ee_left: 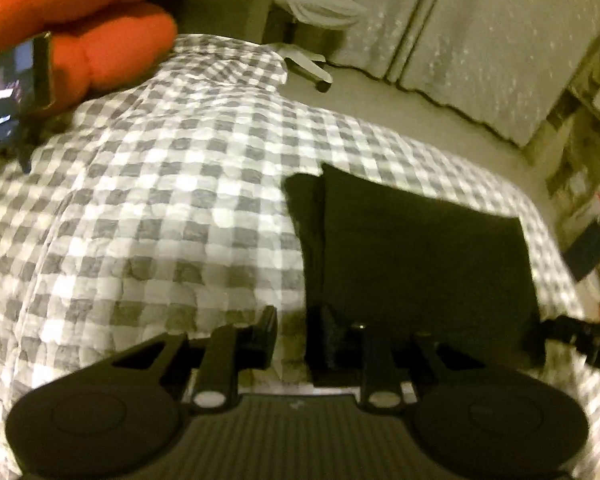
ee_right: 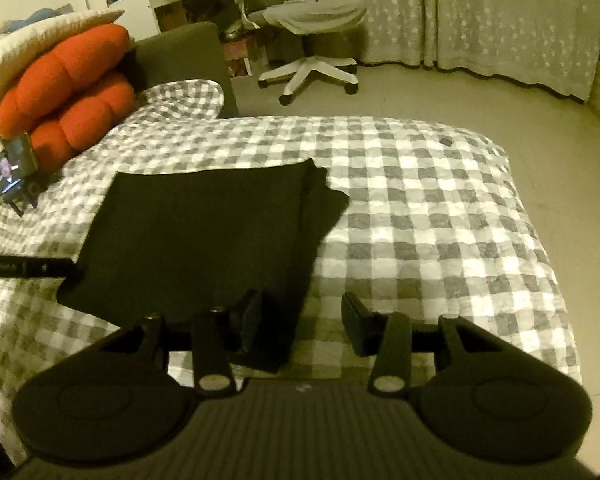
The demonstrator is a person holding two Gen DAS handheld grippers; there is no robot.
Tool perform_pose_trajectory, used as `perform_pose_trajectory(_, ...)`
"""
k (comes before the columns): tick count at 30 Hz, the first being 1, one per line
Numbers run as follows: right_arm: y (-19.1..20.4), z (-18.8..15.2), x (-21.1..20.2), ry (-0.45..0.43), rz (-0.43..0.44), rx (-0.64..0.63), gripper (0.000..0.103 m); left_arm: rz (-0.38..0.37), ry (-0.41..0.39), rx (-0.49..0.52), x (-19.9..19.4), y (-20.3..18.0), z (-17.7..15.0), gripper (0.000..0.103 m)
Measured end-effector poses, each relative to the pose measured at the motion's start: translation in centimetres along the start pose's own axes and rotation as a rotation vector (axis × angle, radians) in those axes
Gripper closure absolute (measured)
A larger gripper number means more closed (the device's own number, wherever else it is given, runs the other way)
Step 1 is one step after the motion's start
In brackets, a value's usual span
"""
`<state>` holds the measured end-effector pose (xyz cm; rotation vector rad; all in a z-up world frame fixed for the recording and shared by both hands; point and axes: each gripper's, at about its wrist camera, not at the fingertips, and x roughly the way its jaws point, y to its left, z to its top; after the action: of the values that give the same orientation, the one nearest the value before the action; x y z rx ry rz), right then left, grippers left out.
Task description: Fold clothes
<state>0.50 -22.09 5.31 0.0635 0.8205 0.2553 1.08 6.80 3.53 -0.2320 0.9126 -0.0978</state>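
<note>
A black garment (ee_left: 420, 256) (ee_right: 204, 232) lies folded into a flat rectangle on the grey-and-white checked bedspread (ee_left: 160, 200) (ee_right: 420, 220), with a narrower layer sticking out along one side. My left gripper (ee_left: 297, 336) is open at the garment's near left edge; its right finger is over the black cloth and its left finger over the bedspread. My right gripper (ee_right: 305, 322) is open wider at the near right corner, left finger above the cloth, right finger above the bedspread. Nothing is held. Each gripper's tip shows at the edge of the other view.
Red cushions (ee_right: 68, 92) (ee_left: 80, 12) and a cream pillow (ee_right: 40, 40) sit at the bed's far left, with a lit phone (ee_right: 10, 168) (ee_left: 8, 92) on a stand. Beyond the bed are a white office chair (ee_right: 312, 28), curtains (ee_right: 480, 12) and bare floor.
</note>
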Motion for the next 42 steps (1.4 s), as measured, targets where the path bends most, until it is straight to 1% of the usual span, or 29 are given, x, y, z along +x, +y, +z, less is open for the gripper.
perform_pose_trajectory(1, 0.3, 0.0, 0.0, -0.007, 0.001, -0.007, 0.057, -0.010, -0.002, -0.015, -0.1, 0.2, 0.1, 0.078)
perform_pose_trajectory(4, 1.2, 0.1, -0.2, -0.030, 0.011, -0.033, 0.057, -0.031, -0.023, -0.001, -0.4, -0.4, 0.1, 0.078)
perform_pose_trajectory(6, 2.1, 0.1, -0.1, -0.040, 0.045, -0.062, 0.057, -0.038, -0.037, 0.032, -0.4, -1.3, -0.2, 0.077)
perform_pose_trajectory(8, 2.6, 0.1, 0.3, -0.025, 0.058, -0.080, 0.057, -0.045, -0.035, 0.057, 0.0, -2.0, -0.4, 0.077)
perform_pose_trajectory(9, 2.6, 0.0, 0.7, -0.003, 0.058, -0.079, 0.057, -0.042, -0.027, 0.067, 0.3, -2.3, -0.6, 0.077)
perform_pose_trajectory(11, 2.6, -0.1, 1.7, 0.050, 0.058, -0.072, 0.057, -0.017, -0.011, 0.090, 0.9, -2.7, -0.9, 0.077)
perform_pose_trajectory(13, 2.8, -0.4, 2.3, 0.063, 0.047, -0.092, 0.055, 0.005, -0.007, 0.106, 1.3, -2.9, -1.1, 0.077)
perform_pose_trajectory(15, 2.6, -0.3, 2.1, 0.068, 0.042, -0.083, 0.057, 0.000, 0.002, 0.081, 1.2, -2.5, -0.9, 0.077)
perform_pose_trajectory(17, 1.7, -0.2, 2.0, 0.076, 0.011, -0.047, 0.057, -0.006, 0.012, 0.048, 1.1, -1.9, -0.8, 0.077)
perform_pose_trajectory(19, 0.7, -0.2, 1.8, 0.079, 0.010, -0.018, 0.057, -0.004, 0.020, 0.028, 1.0, -1.3, -0.8, 0.077)
perform_pose_trajectory(25, 0.1, -0.5, 1.6, 0.081, 0.024, 0.018, 0.056, 0.021, 0.013, 0.065, 0.8, -2.0, -1.1, 0.077)
perform_pose_trajectory(29, 0.3, -0.5, 1.4, 0.090, 0.014, -0.004, 0.058, 0.008, 0.025, 0.030, 0.8, -1.4, -0.8, 0.077)
perform_pose_trajectory(30, 0.4, -0.4, 1.2, 0.084, 0.001, -0.015, 0.058, 0.011, 0.022, 0.026, 0.8, -1.3, -0.6, 0.077)
perform_pose_trajectory(32, 0.8, -0.1, 0.7, 0.035, -0.022, -0.043, 0.058, 0.020, 0.002, 0.032, 0.6, -1.5, -0.4, 0.077)
perform_pose_trajectory(35, 1.3, 0.3, 0.0, -0.025, 0.003, -0.052, 0.058, 0.019, -0.029, 0.043, 0.4, -1.9, -0.2, 0.077)
perform_pose_trajectory(42, 3.6, 0.5, 1.7, -0.017, 0.036, -0.135, 0.058, 0.047, -0.054, 0.054, 1.8, -2.7, 0.3, 0.077)
